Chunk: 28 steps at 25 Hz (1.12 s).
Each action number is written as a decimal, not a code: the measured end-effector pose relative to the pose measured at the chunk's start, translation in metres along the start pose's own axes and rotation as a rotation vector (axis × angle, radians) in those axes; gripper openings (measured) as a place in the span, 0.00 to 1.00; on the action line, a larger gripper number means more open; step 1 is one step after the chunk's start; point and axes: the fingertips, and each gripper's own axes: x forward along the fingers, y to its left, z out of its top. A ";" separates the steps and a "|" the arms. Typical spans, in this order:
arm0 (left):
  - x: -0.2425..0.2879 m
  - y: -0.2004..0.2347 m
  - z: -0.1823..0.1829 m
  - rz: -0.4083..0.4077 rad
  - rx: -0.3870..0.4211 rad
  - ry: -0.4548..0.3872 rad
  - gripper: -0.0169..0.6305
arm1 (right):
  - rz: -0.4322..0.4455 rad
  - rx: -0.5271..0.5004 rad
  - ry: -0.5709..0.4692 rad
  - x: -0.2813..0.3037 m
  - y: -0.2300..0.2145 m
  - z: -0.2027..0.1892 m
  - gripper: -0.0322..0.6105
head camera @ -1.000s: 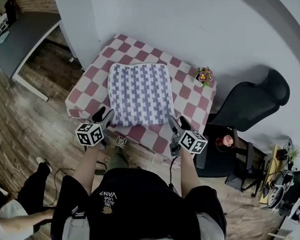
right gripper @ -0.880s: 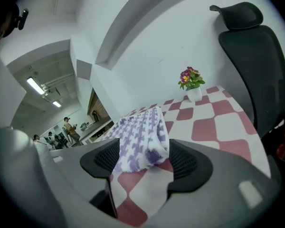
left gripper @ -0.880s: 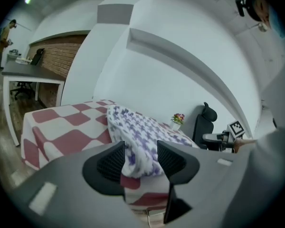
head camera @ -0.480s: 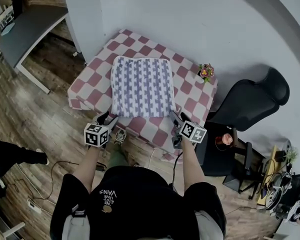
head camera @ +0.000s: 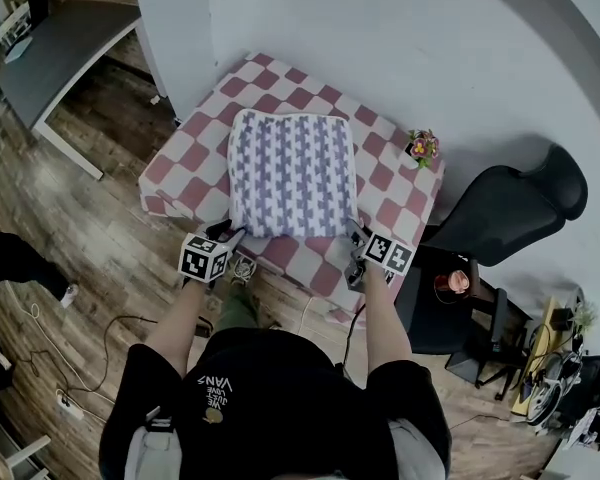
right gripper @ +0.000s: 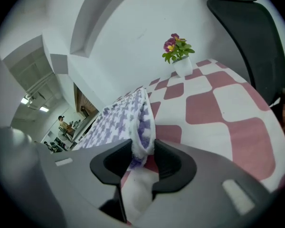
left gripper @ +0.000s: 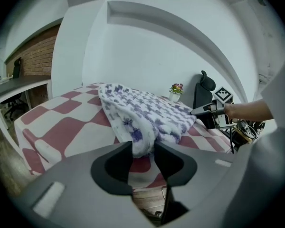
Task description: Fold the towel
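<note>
A white towel with a purple pattern (head camera: 292,173) lies folded on the table's red-and-white checked cloth (head camera: 195,153). My left gripper (head camera: 230,235) is at the towel's near left corner and my right gripper (head camera: 355,236) at its near right corner. In the left gripper view the jaws (left gripper: 143,151) are closing with the towel's corner (left gripper: 142,141) filling the gap between them. In the right gripper view the jaws (right gripper: 143,153) are closing too, and the towel's edge (right gripper: 145,127) stands pinched between them. The right gripper (left gripper: 202,110) also shows across the towel in the left gripper view.
A small potted flower (head camera: 421,148) stands at the table's far right corner. A black office chair (head camera: 500,208) sits to the right, with a red cup (head camera: 453,281) on a low stand beside it. Cables (head camera: 100,333) trail over the wooden floor at left.
Both grippers have come down and forward from the table's near edge to the towel's two near corners. Their jaws have narrowed around the cloth.
</note>
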 end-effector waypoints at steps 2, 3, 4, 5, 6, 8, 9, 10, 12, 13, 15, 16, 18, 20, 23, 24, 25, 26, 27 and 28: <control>-0.002 0.000 0.000 -0.005 -0.005 -0.003 0.18 | 0.006 0.015 -0.003 -0.003 -0.001 -0.001 0.20; -0.004 -0.001 0.000 -0.012 -0.009 -0.010 0.14 | 0.017 0.022 -0.013 -0.005 0.000 0.000 0.18; -0.007 -0.003 0.001 -0.020 -0.014 -0.018 0.12 | 0.029 0.028 -0.026 -0.008 0.001 0.001 0.17; -0.010 -0.004 0.002 -0.029 -0.022 -0.028 0.10 | 0.039 0.033 -0.040 -0.012 0.002 0.003 0.17; -0.013 -0.006 0.003 -0.040 -0.032 -0.040 0.09 | 0.048 0.037 -0.053 -0.017 0.003 0.004 0.16; -0.022 -0.010 0.006 -0.066 -0.051 -0.066 0.09 | 0.068 0.044 -0.068 -0.028 0.005 0.005 0.16; -0.028 -0.014 0.008 -0.081 -0.056 -0.078 0.09 | 0.079 0.050 -0.073 -0.035 0.006 0.004 0.16; -0.034 -0.019 0.010 -0.095 -0.058 -0.087 0.09 | 0.092 0.059 -0.077 -0.042 0.007 0.003 0.16; -0.048 -0.031 0.011 -0.123 -0.058 -0.099 0.09 | 0.114 0.075 -0.082 -0.059 0.008 -0.001 0.16; -0.055 -0.038 0.010 -0.136 -0.059 -0.101 0.08 | 0.123 0.079 -0.083 -0.068 0.008 -0.005 0.16; -0.069 -0.052 0.004 -0.159 -0.072 -0.102 0.08 | 0.141 0.089 -0.084 -0.087 0.008 -0.015 0.16; -0.076 -0.058 0.000 -0.169 -0.082 -0.102 0.08 | 0.152 0.096 -0.086 -0.098 0.009 -0.020 0.16; -0.091 -0.070 -0.009 -0.186 -0.099 -0.097 0.08 | 0.172 0.109 -0.089 -0.118 0.011 -0.032 0.16; -0.104 -0.080 -0.016 -0.201 -0.110 -0.092 0.08 | 0.184 0.114 -0.091 -0.136 0.013 -0.043 0.16; -0.118 -0.091 -0.024 -0.204 -0.120 -0.096 0.08 | 0.194 0.123 -0.100 -0.156 0.016 -0.054 0.16; -0.121 -0.093 -0.024 -0.202 -0.120 -0.100 0.08 | 0.198 0.128 -0.107 -0.162 0.017 -0.056 0.16; -0.123 -0.095 -0.023 -0.200 -0.120 -0.105 0.08 | 0.202 0.131 -0.116 -0.166 0.018 -0.056 0.16; -0.124 -0.095 -0.021 -0.198 -0.118 -0.112 0.08 | 0.206 0.132 -0.125 -0.169 0.020 -0.054 0.16; -0.125 -0.096 -0.016 -0.196 -0.117 -0.120 0.08 | 0.211 0.131 -0.135 -0.172 0.022 -0.051 0.16; -0.126 -0.095 -0.011 -0.193 -0.116 -0.129 0.08 | 0.219 0.130 -0.144 -0.173 0.024 -0.046 0.16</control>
